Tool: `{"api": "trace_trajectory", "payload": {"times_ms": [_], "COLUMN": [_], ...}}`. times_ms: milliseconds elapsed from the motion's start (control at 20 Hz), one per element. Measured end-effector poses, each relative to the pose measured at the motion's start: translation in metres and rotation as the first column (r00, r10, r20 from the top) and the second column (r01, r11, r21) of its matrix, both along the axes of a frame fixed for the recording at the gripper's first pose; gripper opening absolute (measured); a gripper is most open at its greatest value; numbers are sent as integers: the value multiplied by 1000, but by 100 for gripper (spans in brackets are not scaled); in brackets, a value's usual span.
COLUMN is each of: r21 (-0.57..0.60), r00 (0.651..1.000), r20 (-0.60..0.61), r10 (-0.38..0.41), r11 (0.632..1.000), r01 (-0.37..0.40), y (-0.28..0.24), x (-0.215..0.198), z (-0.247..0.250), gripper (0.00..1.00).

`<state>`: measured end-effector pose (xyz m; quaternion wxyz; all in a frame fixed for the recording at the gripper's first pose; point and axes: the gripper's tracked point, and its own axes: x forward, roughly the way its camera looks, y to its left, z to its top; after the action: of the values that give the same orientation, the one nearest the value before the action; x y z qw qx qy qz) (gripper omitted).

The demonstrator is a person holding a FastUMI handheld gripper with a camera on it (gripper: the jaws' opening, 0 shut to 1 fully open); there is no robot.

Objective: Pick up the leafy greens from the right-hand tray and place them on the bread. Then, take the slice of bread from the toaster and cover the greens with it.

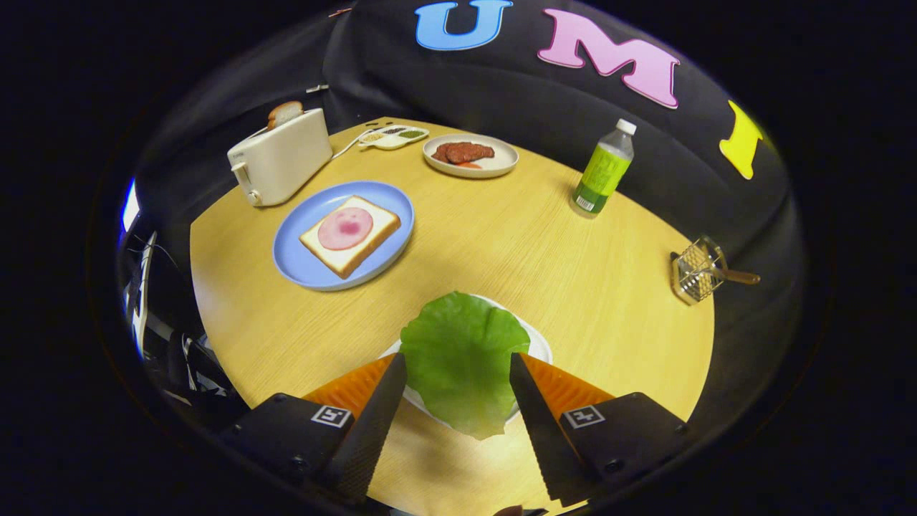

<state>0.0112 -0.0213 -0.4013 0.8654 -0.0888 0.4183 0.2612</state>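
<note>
A green lettuce leaf (462, 337) lies on a small white plate (539, 345) close in front of me. My gripper (458, 356) is open, one finger on each side of the leaf, neither visibly pressing on it. Beyond the fingers and to the left, a blue plate (301, 261) holds a slice of bread (372, 240) topped with a round pink slice of ham (345, 228). Farther back on the left stands a white toaster (281, 159) with a slice of bread (285, 112) sticking up out of its slot.
At the back of the round wooden table (559, 258) sit a white plate of reddish meat (469, 153) and a small divided condiment tray (394, 136). A green-labelled bottle (605, 172) stands at the back right. A wire utensil (698, 271) rests at the table's right edge.
</note>
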Motion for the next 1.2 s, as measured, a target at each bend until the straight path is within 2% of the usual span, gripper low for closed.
{"api": "trace_trajectory", "payload": {"times_ms": [450, 550, 600, 750, 900, 1000, 1200], "r21": [-9, -31, -25, -16, -16, -13, 29], "r00": [995, 993, 994, 993, 993, 994, 993], "r20": [-101, -113, -106, -119, -115, -111, -114], "r10": [24, 30, 18, 19, 26, 24, -22], "r11": [1000, 999, 999, 1000, 999, 1000, 999], "r01": [-25, -34, -21, -21, -28, -25, 26], "y": [3, -1, 0, 1, 1, 0, -2], "x": [17, 15, 16, 15, 14, 15, 19], "z": [-46, -52, -52, -54, -53, -51, -40], "gripper": [78, 67, 56, 53, 22, 8, 6]}}
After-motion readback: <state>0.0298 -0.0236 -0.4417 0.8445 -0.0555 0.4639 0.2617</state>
